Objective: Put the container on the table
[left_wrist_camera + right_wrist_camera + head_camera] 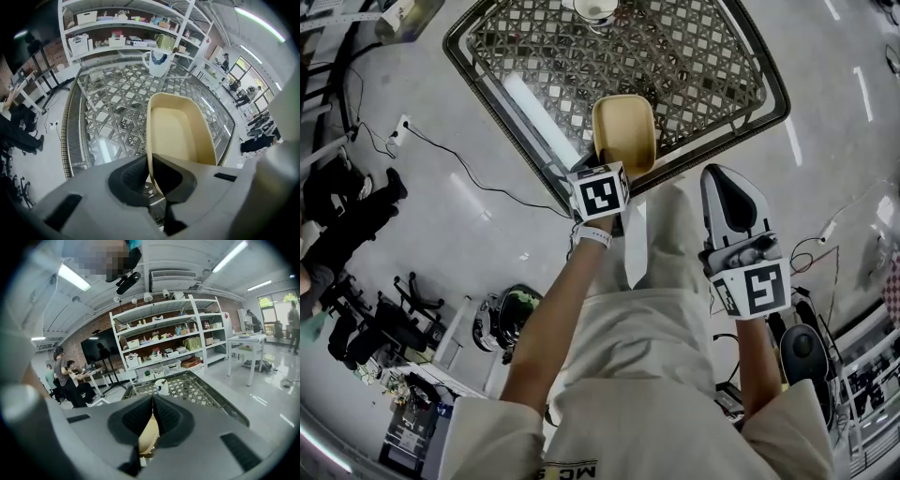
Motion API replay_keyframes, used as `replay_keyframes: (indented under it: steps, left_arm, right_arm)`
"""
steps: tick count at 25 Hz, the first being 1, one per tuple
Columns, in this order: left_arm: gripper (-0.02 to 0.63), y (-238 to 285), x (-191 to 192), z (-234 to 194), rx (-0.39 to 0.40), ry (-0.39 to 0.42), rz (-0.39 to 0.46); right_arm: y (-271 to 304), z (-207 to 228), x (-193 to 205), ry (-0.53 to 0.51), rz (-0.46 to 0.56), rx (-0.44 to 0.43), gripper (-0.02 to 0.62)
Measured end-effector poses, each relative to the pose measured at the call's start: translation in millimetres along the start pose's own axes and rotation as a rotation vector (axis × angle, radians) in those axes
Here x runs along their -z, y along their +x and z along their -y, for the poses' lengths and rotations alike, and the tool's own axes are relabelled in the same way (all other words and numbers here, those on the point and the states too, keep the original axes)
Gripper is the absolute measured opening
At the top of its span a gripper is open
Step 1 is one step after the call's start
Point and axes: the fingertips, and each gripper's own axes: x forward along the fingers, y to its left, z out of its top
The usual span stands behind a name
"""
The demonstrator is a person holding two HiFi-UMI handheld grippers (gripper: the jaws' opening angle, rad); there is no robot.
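Note:
A beige oblong container (623, 131) hangs over the near edge of the glass lattice table (487, 66). My left gripper (602, 169) is shut on the container's near rim; in the left gripper view the thin rim (151, 173) sits pinched between the dark pads, and the container (180, 136) stretches out above the table (108, 117). My right gripper (722, 178) is off to the right of the container, short of the table edge, shut with nothing in it. In the right gripper view a strip of the container (149, 437) shows below the jaws of the right gripper (152, 413).
A white mug (157, 63) stands at the table's far side, also seen as the mug (162, 386). White shelving (117, 28) full of boxes stands behind the table. On the floor to the left lie a power strip (398, 127) and cables.

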Motion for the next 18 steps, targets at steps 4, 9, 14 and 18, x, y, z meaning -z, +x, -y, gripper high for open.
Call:
replay_keyframes:
  steps: [4,9,14,18]
  left_arm:
    - [0.026,-4.6,-4.3,-5.9,-0.018,0.011,0.006]
    - [0.026,-12.7,-1.2,-1.7,-0.014,0.034,0.035]
    - [0.026,-24.0,-8.4,-0.1,-0.006,0.043,0.064]
    - [0.026,-38.3,-17.9,3.9,0.003,0.060,0.110]
  right_arm:
    - [2.5,-2.6,-2.1,-0.002,0.001,-0.001,0.020]
    - [-7.5,-6.3,-2.7,-0.008,0.015,-0.001,0.020]
    - [-9.6,-9.6,-12.1,-0.021,0.033,0.003,0.020]
    - [-12.8,-13.2,-21.4,-0.034,0.056,0.005,0.020]
